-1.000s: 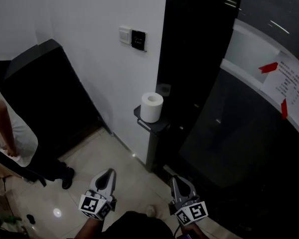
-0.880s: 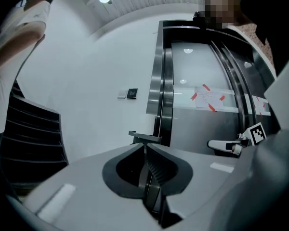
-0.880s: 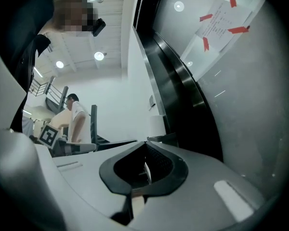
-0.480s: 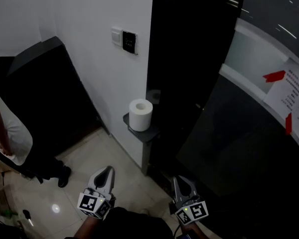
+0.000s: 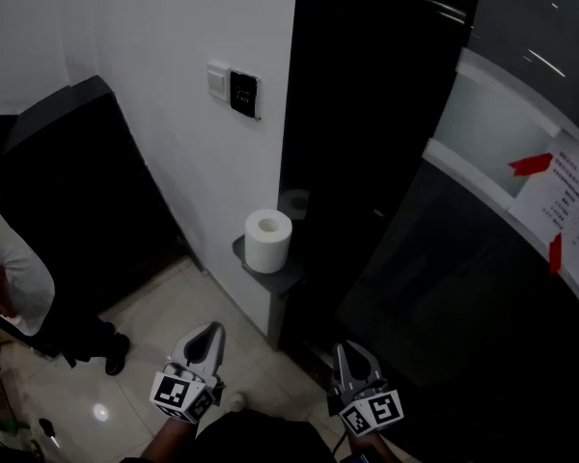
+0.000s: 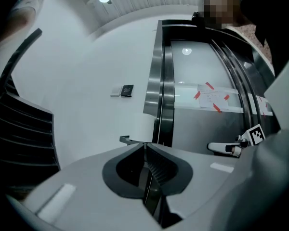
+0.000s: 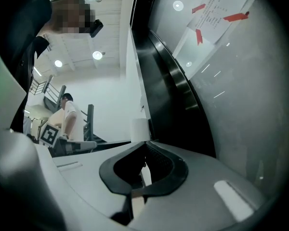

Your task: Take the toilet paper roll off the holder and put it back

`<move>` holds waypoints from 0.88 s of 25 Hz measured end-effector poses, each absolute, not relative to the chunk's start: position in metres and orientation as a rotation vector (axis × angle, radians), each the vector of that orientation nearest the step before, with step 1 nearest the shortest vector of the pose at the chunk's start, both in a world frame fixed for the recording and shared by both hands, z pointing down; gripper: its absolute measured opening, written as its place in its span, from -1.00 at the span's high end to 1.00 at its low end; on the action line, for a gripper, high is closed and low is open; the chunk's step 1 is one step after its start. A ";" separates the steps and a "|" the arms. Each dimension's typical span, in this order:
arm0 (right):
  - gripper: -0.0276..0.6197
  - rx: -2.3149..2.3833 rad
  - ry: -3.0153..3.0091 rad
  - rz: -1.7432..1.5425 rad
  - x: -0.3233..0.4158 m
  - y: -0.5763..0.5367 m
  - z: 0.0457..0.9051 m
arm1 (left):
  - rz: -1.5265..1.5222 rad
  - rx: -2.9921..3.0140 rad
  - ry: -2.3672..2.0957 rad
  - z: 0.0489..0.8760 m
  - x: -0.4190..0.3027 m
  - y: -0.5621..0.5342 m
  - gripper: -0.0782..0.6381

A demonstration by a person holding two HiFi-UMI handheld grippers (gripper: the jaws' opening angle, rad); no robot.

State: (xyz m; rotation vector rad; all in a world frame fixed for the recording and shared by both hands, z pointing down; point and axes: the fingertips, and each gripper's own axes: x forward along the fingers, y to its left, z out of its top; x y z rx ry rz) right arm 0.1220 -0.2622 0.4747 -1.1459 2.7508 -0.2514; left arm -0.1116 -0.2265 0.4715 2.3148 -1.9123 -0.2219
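A white toilet paper roll (image 5: 268,240) stands upright on a small dark holder shelf (image 5: 282,277) fixed where the white wall meets a black panel. In the right gripper view the roll (image 7: 139,128) shows just above the jaws, still some way off. My left gripper (image 5: 212,332) is low in the head view, below and left of the roll, jaws shut and empty. My right gripper (image 5: 345,349) is below and right of the roll, its jaws together with nothing in them. In the left gripper view the closed left gripper (image 6: 145,145) points toward the holder shelf (image 6: 127,139).
A switch plate (image 5: 233,89) sits on the white wall above the roll. A black glossy panel (image 5: 367,162) and a curved glass wall with a taped paper notice (image 5: 571,196) fill the right. A person (image 5: 14,287) stands at the left on the tiled floor (image 5: 164,312) by a dark staircase (image 5: 77,191).
The roll and holder have slid left and slightly down in the head view as the view swung. Both grippers keep their places at the bottom, still shut. The person at left has edged further out of the picture.
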 end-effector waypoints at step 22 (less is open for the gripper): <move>0.87 -1.364 2.657 -0.174 0.114 -0.289 0.461 | -0.171 2.543 -1.635 0.454 -0.115 -0.314 0.55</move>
